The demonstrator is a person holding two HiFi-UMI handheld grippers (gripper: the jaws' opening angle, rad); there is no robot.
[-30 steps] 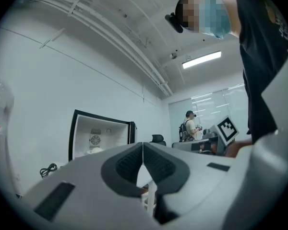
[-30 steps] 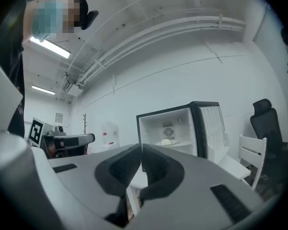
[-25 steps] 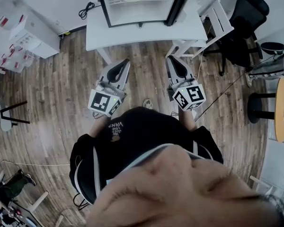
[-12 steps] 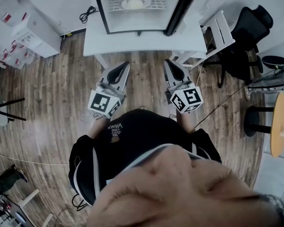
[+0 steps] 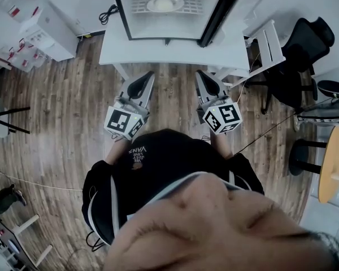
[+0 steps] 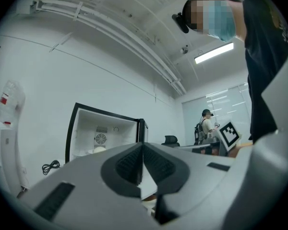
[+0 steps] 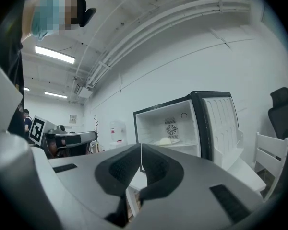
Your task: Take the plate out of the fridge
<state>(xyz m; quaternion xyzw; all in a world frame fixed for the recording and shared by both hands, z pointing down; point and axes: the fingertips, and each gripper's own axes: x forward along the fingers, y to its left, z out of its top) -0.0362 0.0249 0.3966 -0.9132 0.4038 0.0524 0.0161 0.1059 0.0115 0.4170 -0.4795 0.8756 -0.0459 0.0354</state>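
Note:
A small fridge [image 5: 121, 16] stands on a white table [image 5: 158, 49] ahead, its door [image 5: 217, 13] swung open to the right. On its wire shelf lies a pale plate [image 5: 165, 4], also seen as the plate [image 7: 167, 141] in the right gripper view and dimly as the plate [image 6: 97, 150] in the left gripper view. My left gripper [image 5: 147, 75] and right gripper [image 5: 200, 74] are held side by side over the floor, short of the table. Both are shut with nothing between the jaws.
A white folding chair [image 5: 265, 35] and a black office chair [image 5: 296, 44] stand right of the table. A water dispenser [image 5: 31, 24] is at the left wall. A power cord [image 5: 104, 13] lies beside the fridge. A round wooden table [image 5: 333, 162] sits far right.
The fridge and table have slid slightly down and closer in the head view. Both grippers keep their pose and stay shut.

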